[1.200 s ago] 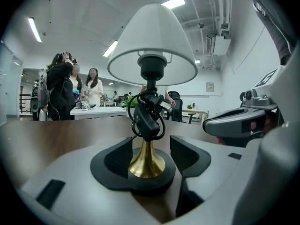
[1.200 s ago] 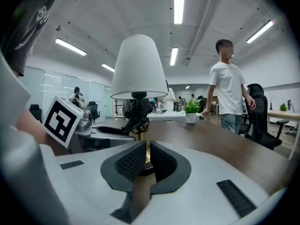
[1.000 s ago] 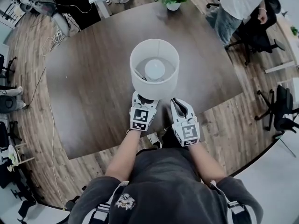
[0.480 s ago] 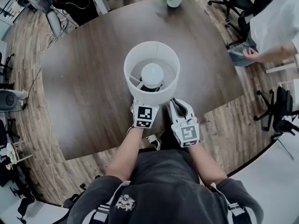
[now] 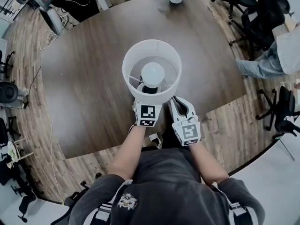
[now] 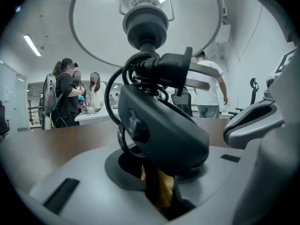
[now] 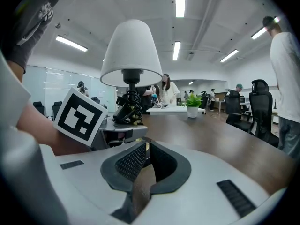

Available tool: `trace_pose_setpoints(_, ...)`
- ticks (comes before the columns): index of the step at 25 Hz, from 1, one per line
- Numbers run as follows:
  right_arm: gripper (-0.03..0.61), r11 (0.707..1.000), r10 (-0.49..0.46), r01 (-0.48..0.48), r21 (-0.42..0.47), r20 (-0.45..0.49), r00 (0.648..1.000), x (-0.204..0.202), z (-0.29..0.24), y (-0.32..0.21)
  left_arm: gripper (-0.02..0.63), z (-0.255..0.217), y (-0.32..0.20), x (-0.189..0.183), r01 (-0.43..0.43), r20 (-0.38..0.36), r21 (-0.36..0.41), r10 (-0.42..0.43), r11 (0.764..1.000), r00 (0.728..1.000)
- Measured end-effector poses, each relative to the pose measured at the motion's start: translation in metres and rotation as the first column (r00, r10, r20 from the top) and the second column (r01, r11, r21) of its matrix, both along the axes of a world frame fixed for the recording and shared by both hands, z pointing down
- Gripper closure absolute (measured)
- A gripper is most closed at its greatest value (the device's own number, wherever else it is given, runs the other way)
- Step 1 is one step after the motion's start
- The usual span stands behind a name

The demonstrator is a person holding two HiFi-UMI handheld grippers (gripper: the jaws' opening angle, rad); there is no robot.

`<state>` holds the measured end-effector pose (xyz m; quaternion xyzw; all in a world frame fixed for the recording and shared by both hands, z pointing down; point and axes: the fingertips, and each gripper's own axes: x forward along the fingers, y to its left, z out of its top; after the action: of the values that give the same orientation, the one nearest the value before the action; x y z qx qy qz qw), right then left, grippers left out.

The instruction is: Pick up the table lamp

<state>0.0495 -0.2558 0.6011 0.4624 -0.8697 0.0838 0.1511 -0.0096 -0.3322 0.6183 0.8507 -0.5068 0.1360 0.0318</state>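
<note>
White is seen on the shade and bulb of the table lamp (image 5: 151, 76), with black picked out below on its stem, base and coiled cord. The table (image 5: 89, 88) is shown in dark brown wood grain, and the floor (image 5: 33, 121) is laid in lighter brown planks. The left gripper (image 5: 145, 106) and right gripper (image 5: 179, 102) are finished in pale grey with black pads, each topped by a white cube printed with black square markers. Green leaves are caught on a plant (image 7: 193, 100), potted in white.

Table lamp (image 5: 152, 96), with white shade, round white bulb (image 5: 153, 74) and black stem wound with a black cord (image 6: 123, 81) and plug (image 6: 172, 67), stood upright near the front edge of the dark wooden table (image 5: 84, 78).
</note>
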Motion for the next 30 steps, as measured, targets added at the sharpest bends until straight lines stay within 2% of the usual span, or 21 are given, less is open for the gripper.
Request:
trace_pose_setpoints(18,0.551,0.999,0.043,-0.043,0.015,0.002,0.999,0.009,0.002,0.0,0.537,-0.014,-0.005,0.002,-0.042,-0.052,0.056,0.044,0.998,0.998)
trace_pose_setpoints(30,0.551,0.998,0.045,-0.045,0.031,-0.003,0.999,0.007,-0.002,0.004,0.558,-0.027,-0.001,-0.006,-0.045,-0.055,0.075,0.049,0.996,0.997)
